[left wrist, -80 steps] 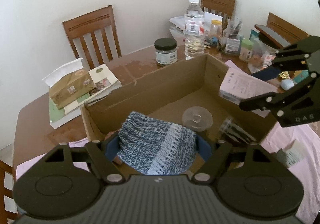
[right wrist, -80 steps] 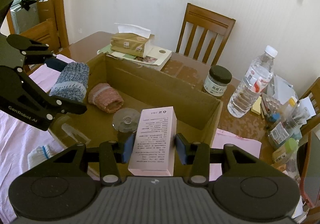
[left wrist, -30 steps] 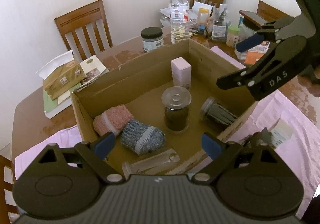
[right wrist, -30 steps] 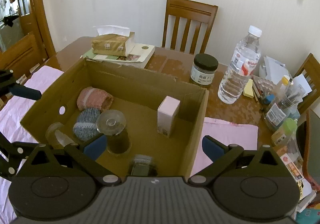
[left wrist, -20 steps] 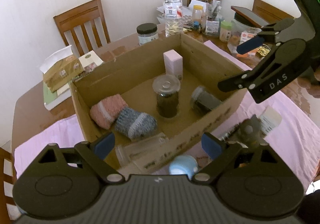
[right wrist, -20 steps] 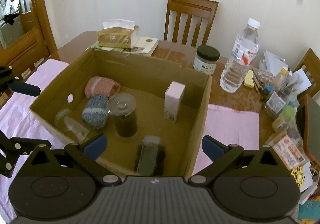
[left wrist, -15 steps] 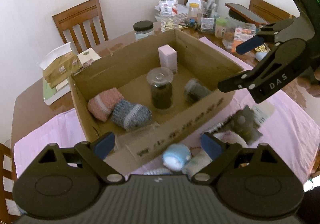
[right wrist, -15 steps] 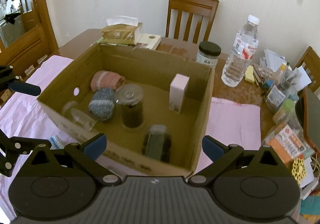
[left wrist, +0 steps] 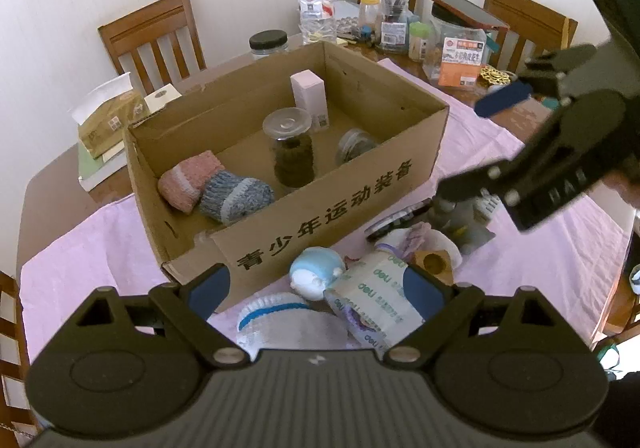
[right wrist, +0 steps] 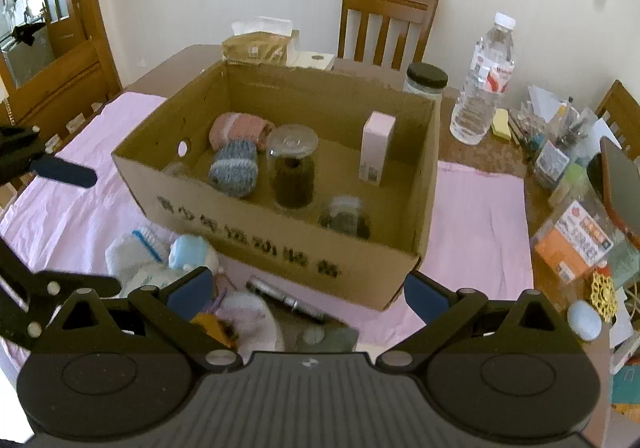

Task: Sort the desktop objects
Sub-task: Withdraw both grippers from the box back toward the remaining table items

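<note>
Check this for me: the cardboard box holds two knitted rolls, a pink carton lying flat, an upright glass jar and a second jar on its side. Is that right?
One detail is off. The pink carton stands upright near the far wall of the cardboard box, not flat; the right wrist view shows it. The two knitted rolls, the upright glass jar and the second jar on its side are as you said.

Partly hidden: white cloth bundle (left wrist: 276, 322) and printed pouch (left wrist: 374, 298) behind the left gripper (left wrist: 316, 286) body; box lettering (right wrist: 248, 238) blurred in the right view; far-right clutter (left wrist: 394, 30) too small to identify.
</note>
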